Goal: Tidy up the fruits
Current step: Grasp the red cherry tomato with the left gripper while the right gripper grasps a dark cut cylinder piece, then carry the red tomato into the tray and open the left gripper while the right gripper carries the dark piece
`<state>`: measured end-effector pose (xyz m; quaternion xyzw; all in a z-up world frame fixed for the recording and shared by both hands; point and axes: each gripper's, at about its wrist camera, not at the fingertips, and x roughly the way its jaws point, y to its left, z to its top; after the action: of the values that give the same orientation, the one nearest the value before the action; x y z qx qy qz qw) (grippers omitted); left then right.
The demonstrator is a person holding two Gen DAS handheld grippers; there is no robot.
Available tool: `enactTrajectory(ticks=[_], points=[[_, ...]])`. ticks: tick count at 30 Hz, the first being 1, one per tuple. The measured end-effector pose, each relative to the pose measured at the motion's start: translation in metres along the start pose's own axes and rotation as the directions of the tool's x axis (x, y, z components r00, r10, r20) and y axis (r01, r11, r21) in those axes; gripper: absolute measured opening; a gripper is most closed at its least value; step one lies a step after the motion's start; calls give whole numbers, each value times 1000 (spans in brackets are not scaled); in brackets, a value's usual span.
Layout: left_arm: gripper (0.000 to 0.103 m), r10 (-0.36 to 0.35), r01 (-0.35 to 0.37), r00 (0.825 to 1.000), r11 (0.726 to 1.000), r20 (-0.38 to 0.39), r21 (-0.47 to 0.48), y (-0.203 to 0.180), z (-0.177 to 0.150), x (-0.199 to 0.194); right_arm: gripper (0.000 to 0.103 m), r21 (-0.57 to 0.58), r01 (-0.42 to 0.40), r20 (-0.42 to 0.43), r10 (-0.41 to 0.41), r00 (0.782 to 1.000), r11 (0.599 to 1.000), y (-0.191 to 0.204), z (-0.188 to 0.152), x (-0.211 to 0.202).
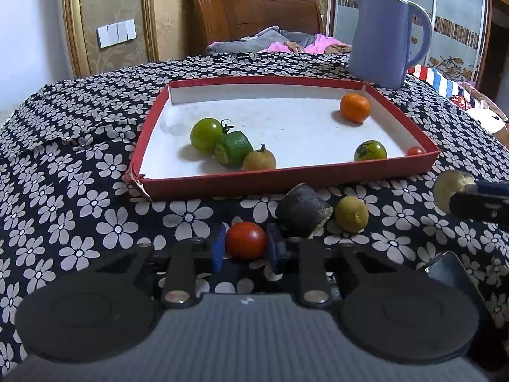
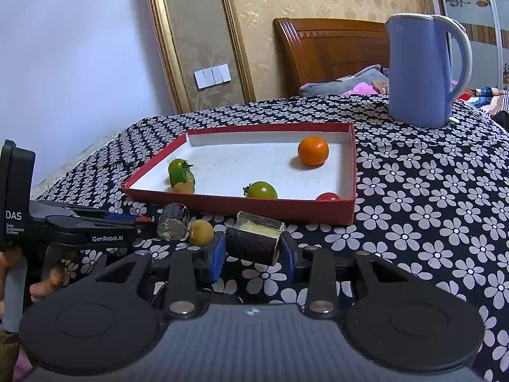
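A red-rimmed white tray lies on the flowered cloth. In it are an orange, two green tomatoes, a cucumber piece, a brown longan and a small red tomato. My left gripper is shut on a red tomato in front of the tray. My right gripper is shut on a dark sugarcane piece; it also shows in the left wrist view. Another sugarcane piece and a yellowish longan lie on the cloth.
A blue kettle stands behind the tray at the right. A wooden headboard and bedding lie beyond the table. A phone-like object lies at the near right.
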<state>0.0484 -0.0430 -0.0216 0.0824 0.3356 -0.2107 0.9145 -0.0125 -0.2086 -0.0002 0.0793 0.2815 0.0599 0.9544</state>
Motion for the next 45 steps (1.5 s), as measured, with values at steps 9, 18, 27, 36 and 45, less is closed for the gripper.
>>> enactTrajectory(ticks=[9, 18, 27, 36, 45], points=[[24, 66, -66, 997, 998, 38, 0, 2, -1, -16, 36, -17, -8, 19, 8, 1000, 1000, 5, 0, -5], [24, 162, -164, 980, 987, 111, 4, 3, 24, -32, 36, -39, -34, 46, 36, 998, 999, 12, 0, -17], [24, 199, -203, 971, 979, 133, 21, -7, 57, -16, 36, -68, -57, 77, 62, 995, 996, 17, 0, -33], [25, 263, -276, 952, 959, 157, 66, -15, 93, 18, 36, -91, -77, 96, 86, 992, 993, 19, -1, -46], [25, 261, -271, 959, 959, 111, 86, -14, 109, 58, 36, -101, -70, 105, 81, 991, 992, 15, 2, -48]])
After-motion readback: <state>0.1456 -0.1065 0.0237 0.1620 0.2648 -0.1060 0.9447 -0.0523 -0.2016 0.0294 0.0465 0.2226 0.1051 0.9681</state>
